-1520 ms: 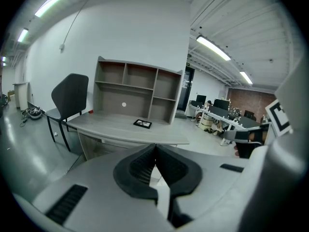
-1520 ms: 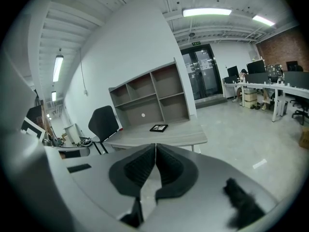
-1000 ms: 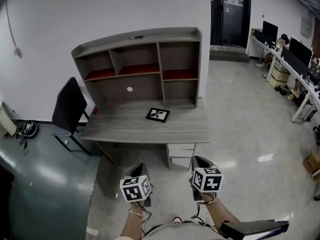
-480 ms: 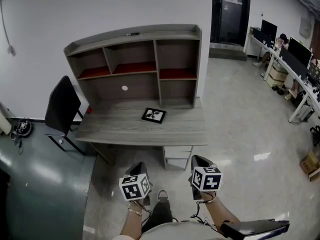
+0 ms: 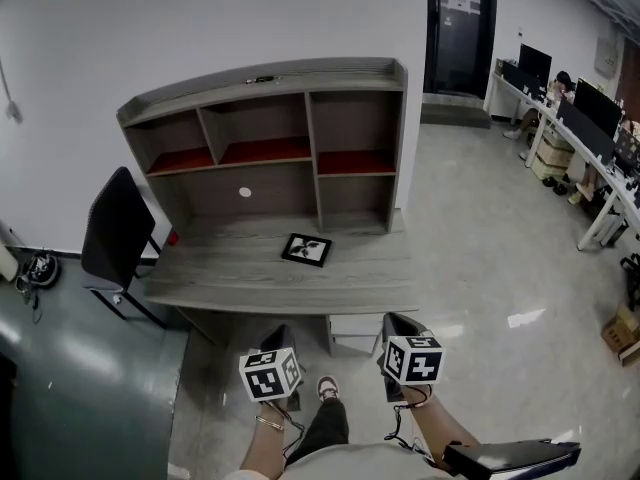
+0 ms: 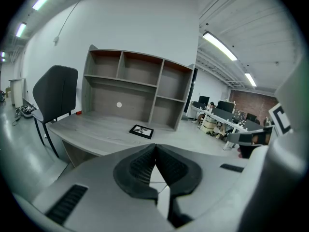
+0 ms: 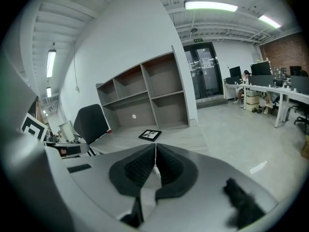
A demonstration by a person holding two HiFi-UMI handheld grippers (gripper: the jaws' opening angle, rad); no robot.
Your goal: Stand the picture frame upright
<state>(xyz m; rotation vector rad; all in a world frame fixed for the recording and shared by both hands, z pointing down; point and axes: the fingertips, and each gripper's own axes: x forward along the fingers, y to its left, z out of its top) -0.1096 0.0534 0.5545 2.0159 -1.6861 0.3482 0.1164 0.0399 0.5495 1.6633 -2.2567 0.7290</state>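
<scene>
Compared with a second ago, the grey wooden desk sits larger and lower in the head view, so I now stand nearer its front edge, and my leg and shoe show on the floor in front of it, where before there was only a shoe tip. My left hand-held gripper is fully closed, pads pressed together with nothing between them, and my right hand-held gripper is closed and empty in the same way. Both are held side by side short of the desk's front edge, well apart from anything on it. The picture frame has not moved on the desk. It lies flat, face up, near the middle of the desk top, in front of the shelf unit that stands along the desk's back edge. It is a small square black frame with a white mount around a dark picture, turned slightly askew to the desk's edges. A black chair stands at the desk's left end.
</scene>
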